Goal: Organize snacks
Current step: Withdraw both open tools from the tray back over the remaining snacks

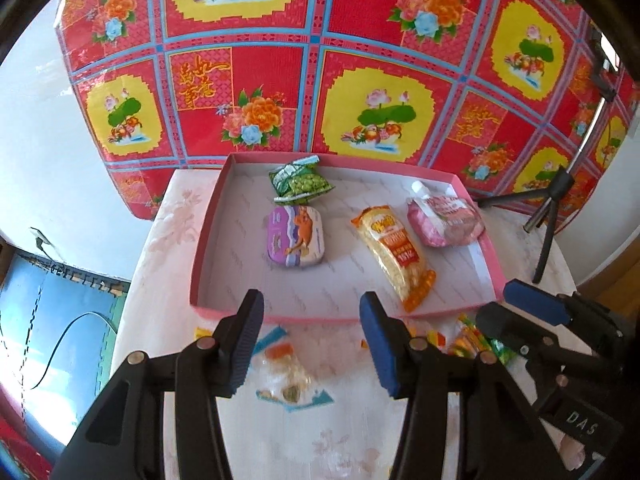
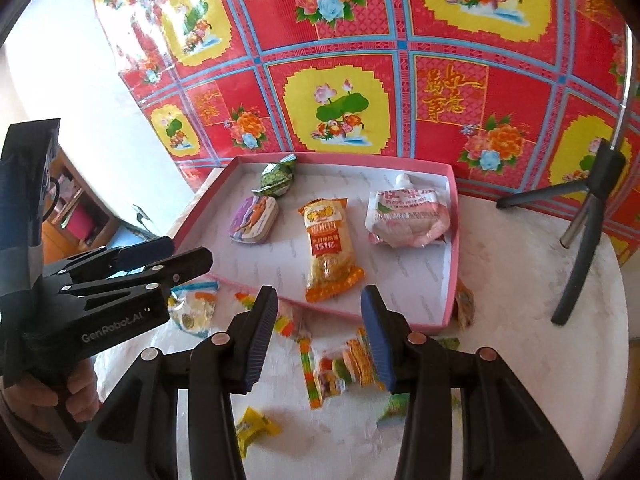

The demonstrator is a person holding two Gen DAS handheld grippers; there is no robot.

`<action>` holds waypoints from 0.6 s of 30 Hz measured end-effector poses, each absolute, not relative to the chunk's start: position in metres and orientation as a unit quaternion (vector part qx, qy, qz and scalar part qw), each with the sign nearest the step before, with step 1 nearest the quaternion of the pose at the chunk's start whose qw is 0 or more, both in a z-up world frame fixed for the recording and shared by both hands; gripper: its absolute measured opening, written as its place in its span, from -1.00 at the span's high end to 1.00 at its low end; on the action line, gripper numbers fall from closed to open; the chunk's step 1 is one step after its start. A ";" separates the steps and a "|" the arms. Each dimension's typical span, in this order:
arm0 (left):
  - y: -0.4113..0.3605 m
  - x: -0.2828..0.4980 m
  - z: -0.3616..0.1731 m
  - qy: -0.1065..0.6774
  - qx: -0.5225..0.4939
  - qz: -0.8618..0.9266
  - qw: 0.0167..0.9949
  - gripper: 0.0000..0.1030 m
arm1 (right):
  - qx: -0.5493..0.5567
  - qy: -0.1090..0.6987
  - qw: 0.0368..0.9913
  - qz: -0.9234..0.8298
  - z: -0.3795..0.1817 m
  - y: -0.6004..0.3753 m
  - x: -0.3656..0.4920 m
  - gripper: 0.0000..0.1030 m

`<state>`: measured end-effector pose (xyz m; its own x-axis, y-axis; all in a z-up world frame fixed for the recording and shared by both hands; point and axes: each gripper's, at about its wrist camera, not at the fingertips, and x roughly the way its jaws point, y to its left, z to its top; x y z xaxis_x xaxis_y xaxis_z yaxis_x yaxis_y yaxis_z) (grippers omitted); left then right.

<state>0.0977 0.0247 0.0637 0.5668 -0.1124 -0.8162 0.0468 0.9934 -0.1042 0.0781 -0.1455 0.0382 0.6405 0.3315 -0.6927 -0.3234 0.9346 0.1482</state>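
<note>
Both wrist views look down on a pale table (image 1: 160, 320) carrying a shallow pink tray (image 1: 208, 240), backed by a red floral cloth (image 1: 280, 80).

Left gripper (image 1: 312, 336): fingers part-open, nothing between the pads, touching nothing; it hangs above the table just short of the tray's near wall. A clear wrapped snack (image 1: 286, 376) lies on the table below the gap.

Right gripper (image 2: 320, 336): fingers likewise part-open and empty, poised over a loose striped candy packet (image 2: 340, 368) on the table. A yellow wrapped sweet (image 2: 252, 428) lies nearer the camera. In this view the left gripper appears at the left edge, held by a hand (image 2: 80, 396).

Inside the tray, well apart from either gripper: a green pea packet (image 1: 300, 184) at the far wall, a purple packet (image 1: 296, 236) just in front of it, an orange-and-yellow cracker pack (image 1: 396, 248) lying lengthwise with its near end overhanging the tray's wall, and a pink spouted pouch (image 1: 444, 216) at the right wall.

A black tripod (image 1: 548, 208) stands on the table to the right of the tray.
</note>
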 end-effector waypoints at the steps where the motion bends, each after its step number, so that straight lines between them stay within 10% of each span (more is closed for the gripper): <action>1: 0.025 0.095 0.064 0.464 -0.035 -0.045 0.884 -0.02 | 0.005 0.383 0.906 0.180 0.038 -0.147 0.075 0.13; 18: 0.042 0.058 0.059 0.481 -0.036 -0.034 0.875 -0.02 | 0.003 0.401 0.902 0.160 0.020 -0.178 0.037 0.06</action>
